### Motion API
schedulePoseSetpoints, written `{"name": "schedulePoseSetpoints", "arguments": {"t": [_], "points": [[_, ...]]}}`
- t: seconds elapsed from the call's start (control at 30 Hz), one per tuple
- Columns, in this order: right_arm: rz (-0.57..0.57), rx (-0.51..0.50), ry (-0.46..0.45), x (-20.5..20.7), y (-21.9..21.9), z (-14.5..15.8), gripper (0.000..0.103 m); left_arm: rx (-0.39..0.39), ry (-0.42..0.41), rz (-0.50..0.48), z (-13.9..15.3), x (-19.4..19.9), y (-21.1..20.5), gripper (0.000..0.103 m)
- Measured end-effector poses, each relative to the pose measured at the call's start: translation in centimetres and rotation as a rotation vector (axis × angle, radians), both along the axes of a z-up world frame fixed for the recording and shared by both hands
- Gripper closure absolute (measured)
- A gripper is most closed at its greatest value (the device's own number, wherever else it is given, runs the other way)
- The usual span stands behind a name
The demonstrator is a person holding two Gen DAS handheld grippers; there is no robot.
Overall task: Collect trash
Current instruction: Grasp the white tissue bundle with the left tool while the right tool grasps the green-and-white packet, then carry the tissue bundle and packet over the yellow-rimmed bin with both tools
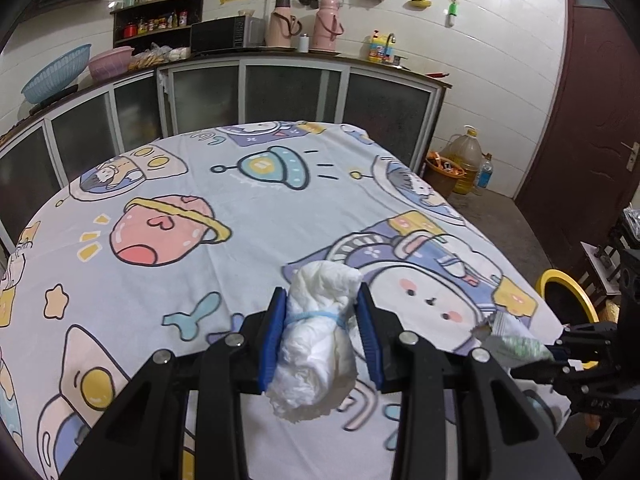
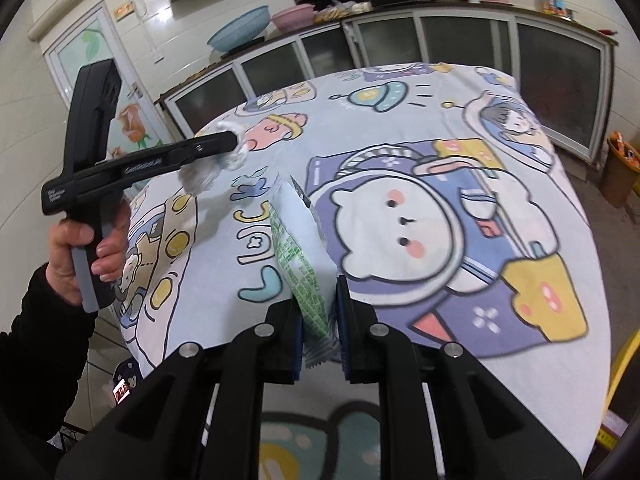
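While clamped lengthwise in left hand-held gripper [image 1: 322, 336], tissue roll [image 1: 318, 336] pointing forward; right's [image 2: 320, 320] snack wrapper [image 2: 306, 248] likewise.

A table [image 1: 224, 216] stood ahead of both grippers, draped to its edges in a pale blue tablecloth [image 2: 400, 128] printed with cartoon figures (a white bear in a space helmet, a pink cup, a flying saucer). Apart from that cloth, nothing could be seen lying on the table.
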State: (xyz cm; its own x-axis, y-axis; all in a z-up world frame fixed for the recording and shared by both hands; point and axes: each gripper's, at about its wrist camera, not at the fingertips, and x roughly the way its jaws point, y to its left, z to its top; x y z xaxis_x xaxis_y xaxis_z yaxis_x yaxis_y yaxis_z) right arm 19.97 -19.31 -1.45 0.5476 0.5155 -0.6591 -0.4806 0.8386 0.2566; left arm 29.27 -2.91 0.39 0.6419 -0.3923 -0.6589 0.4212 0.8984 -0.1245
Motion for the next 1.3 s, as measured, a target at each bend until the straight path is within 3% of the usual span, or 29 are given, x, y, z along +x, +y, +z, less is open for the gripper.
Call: {"name": "schedulePoseSetpoints", "arguments": {"t": [0.37, 1.3], "points": [[-0.113, 0.039, -0.016, -2.1, -6.2, 0.3, 0.089, -0.006, -0.001, -0.104, 0.4, -2.6, -5.8, 0.070], [-0.504, 0.103, -0.054, -7.8, -24.2, 0.7, 0.089, -0.021, 0.007, -0.457, 0.9, -8.6, -25.7, 0.070]]}}
